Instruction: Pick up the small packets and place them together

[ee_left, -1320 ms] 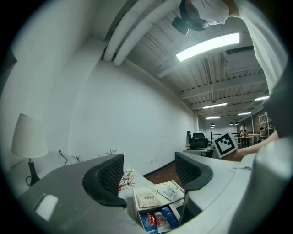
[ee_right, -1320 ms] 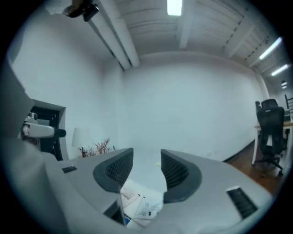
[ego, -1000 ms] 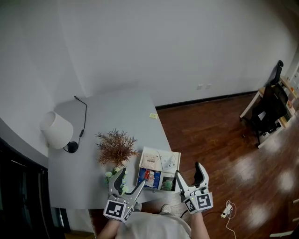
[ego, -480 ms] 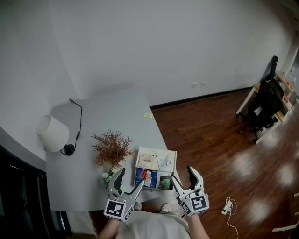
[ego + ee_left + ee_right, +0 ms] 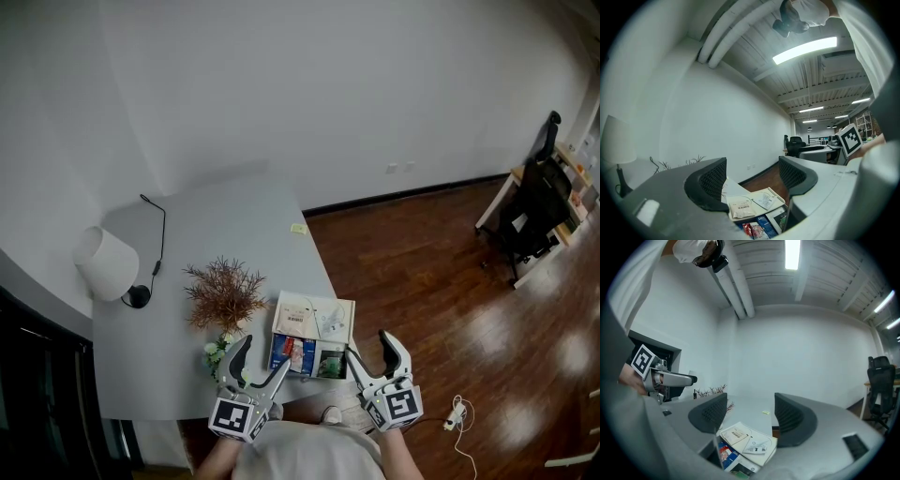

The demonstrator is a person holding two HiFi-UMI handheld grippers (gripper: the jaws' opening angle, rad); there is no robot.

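1. Two tools hang empty at the counter's (image 5: 234, 225) near edge: left tool (image 5: 265, 354) wide open, right tool (image 5: 370, 345) open, its jaws just narrowed on nothing.
2. Small packets (image 5: 300, 354) sit crowded in the open box (image 5: 351, 309); a pinch could lift two, or drag the box off the edge.

Fingers (image 5: 708, 417) apart, just narrowed; pkts(?) (image 5: 737, 434) beyond

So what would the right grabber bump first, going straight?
Probably the open box ahead, unless the right gripper skims over it; depth is unclear. Its jaws have just been closing, with nothing between.
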